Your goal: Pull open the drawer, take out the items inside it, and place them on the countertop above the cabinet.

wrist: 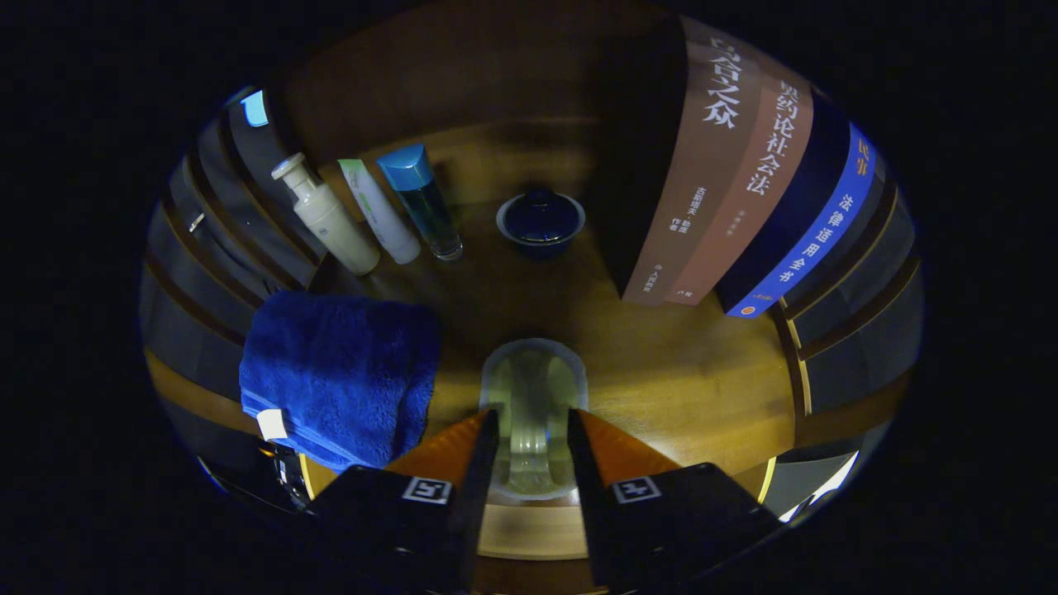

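A clear glass cup [533,388] stands on the wooden countertop [686,380], between my fingers. My gripper [533,442] is shut on the cup, with both fingers against its sides low down. The cup's rim reaches just beyond the fingertips. A folded blue towel [343,376] lies on the countertop left of the fingers, partly hanging over the near edge.
Beyond the cup sits a dark blue lidded bowl [540,221]. Left of it are a cream pump bottle [326,216], a white tube [378,211] and a blue-capped bottle [421,200]. Several upright books [744,182] stand to the right. Bare wood lies right of the cup.
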The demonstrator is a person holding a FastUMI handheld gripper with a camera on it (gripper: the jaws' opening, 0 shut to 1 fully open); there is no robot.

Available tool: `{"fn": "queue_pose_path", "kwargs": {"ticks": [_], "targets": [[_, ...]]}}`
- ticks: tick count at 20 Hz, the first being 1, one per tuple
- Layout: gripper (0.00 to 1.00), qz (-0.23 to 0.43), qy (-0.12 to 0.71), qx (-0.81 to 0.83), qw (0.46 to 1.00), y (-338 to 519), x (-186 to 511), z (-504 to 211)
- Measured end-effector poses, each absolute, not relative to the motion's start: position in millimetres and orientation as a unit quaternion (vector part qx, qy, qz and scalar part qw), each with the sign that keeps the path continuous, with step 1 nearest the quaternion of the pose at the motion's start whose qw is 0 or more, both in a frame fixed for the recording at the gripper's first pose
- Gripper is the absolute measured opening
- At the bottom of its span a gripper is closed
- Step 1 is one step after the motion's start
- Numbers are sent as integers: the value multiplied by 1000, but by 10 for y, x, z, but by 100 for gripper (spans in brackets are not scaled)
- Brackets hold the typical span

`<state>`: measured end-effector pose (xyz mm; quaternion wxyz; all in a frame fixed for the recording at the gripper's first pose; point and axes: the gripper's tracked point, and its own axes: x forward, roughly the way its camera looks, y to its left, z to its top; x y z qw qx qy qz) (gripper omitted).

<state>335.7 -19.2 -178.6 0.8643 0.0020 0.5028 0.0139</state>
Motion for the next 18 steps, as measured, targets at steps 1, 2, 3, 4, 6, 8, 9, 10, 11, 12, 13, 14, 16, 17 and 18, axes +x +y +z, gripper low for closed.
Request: {"fn": "queue_pose_path", "kwargs": {"ticks": [1,2,3,4,6,8,9,10,11,12,13,14,16,17,18], "targets": [[69,15,501,2,865,-196,3340,-1810],[79,16,499,3,867,-199,3327,-1792],[89,14,496,3,868,-225,3303,-1789],[100,13,492,4,870,-238,3280,-1767],[100,12,483,3,875,-264,3216,-1719],[100,12,465,-6,885,-286,3157,-1615],[100,12,451,-11,892,-292,3096,-1544],[100,12,434,-17,901,-300,3040,-1466],[100,13,417,-20,908,-299,2981,-1381],[100,14,400,-22,916,-296,2897,-1305],[99,14,380,-24,925,-296,2803,-1244],[100,16,358,-26,933,-289,2711,-1182],[100,18,317,-24,948,-295,2493,-1086],[100,17,298,-20,954,-298,2370,-1045],[100,20,279,-14,960,-285,2243,-1004]]}}
